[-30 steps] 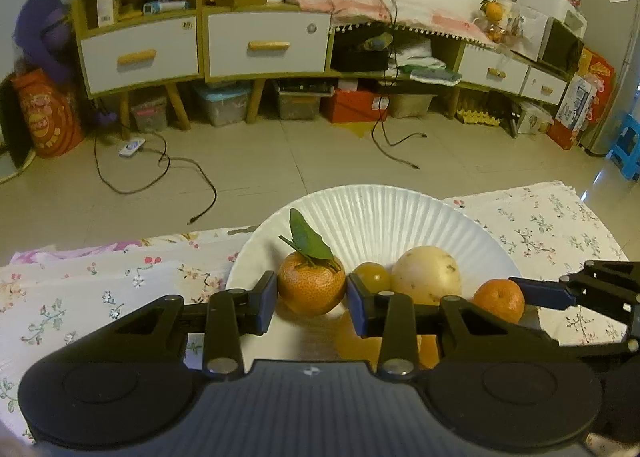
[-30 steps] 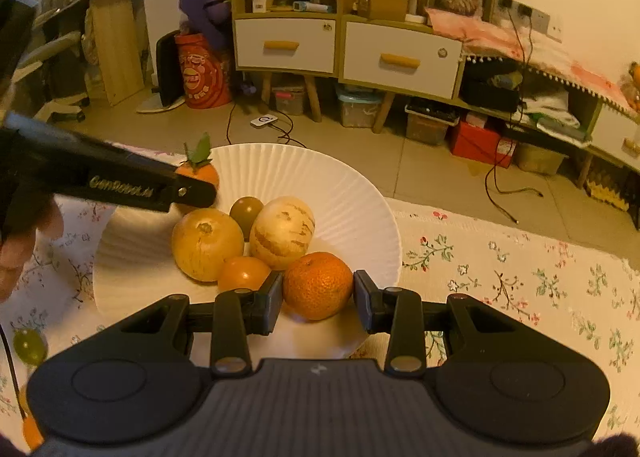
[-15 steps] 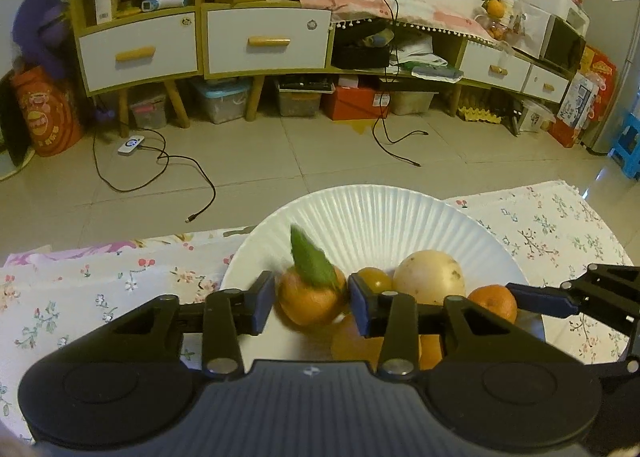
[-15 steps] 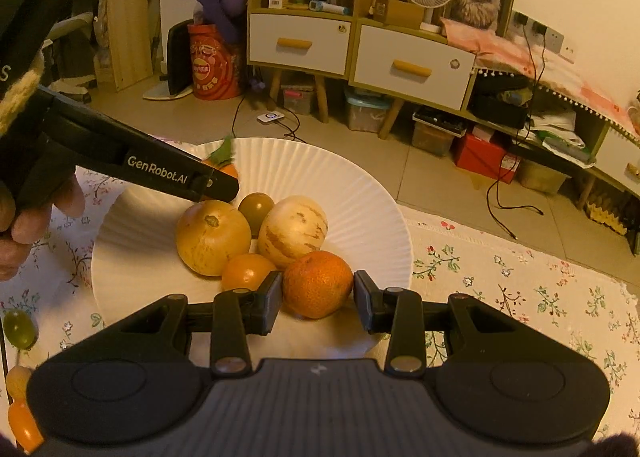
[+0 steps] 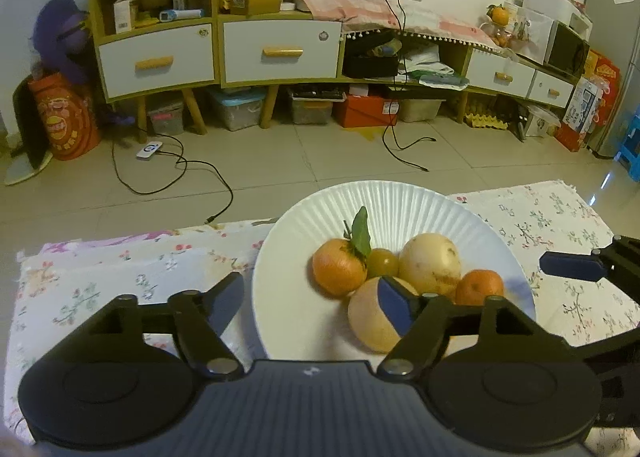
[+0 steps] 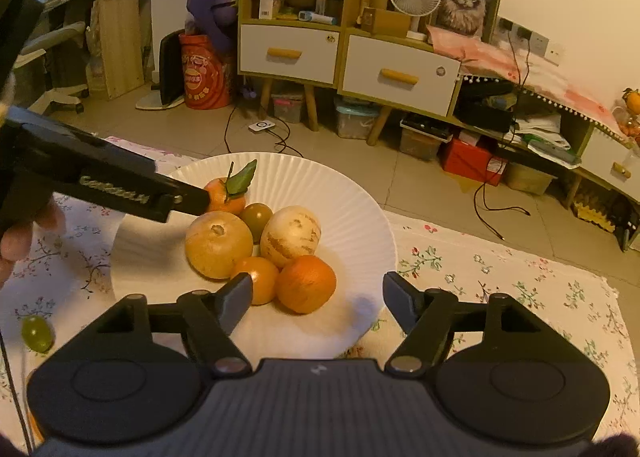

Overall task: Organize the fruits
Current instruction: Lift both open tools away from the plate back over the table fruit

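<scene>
Paper plate (image 6: 360, 213) holds six fruits (perhaps more hidden); both tongs spread.

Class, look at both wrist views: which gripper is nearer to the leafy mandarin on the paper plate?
Left. The left gripper stands open at the leafy mandarin, one finger almost touching it; the right gripper, also open, sits across the paper plate by the plain mandarin.

The left gripper (image 5: 314, 303) stood with jaws spread wide above the near rim of the white paper plate (image 5: 400, 205); nothing lay between them. The leafed tangerine (image 5: 338, 271) rested on the plate, touching a small green-brown fruit (image 5: 382, 263); the right gripper's blue-tipped finger (image 5: 572, 266) showed at the right edge.
</scene>
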The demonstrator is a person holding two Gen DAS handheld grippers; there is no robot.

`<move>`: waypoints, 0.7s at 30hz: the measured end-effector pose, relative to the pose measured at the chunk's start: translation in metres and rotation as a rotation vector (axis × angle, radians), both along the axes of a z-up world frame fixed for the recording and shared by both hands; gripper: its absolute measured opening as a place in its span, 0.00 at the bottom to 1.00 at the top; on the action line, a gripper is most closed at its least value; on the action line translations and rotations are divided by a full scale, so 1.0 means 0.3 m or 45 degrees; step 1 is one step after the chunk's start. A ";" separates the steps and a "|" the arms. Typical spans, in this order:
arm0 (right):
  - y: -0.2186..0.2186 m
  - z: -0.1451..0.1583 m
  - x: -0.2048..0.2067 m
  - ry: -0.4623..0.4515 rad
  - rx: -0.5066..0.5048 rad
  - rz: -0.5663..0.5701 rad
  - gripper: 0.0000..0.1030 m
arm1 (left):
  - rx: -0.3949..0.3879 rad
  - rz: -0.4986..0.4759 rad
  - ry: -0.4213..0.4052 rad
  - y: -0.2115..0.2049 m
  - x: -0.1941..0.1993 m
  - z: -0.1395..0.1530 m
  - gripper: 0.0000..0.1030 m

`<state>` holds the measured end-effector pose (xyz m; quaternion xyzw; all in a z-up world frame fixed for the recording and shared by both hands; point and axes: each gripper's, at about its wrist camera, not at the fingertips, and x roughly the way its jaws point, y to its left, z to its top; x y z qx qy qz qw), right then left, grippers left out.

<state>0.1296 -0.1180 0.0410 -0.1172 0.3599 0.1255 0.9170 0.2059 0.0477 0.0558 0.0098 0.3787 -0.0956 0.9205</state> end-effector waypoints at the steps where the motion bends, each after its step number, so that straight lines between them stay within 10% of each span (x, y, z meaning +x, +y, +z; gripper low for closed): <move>1: 0.000 0.004 -0.007 0.001 0.000 -0.003 0.69 | -0.005 0.004 -0.003 0.006 -0.011 0.007 0.65; 21: -0.016 0.078 -0.159 0.068 0.057 -0.072 0.90 | 0.015 0.079 -0.024 0.077 -0.270 0.070 0.89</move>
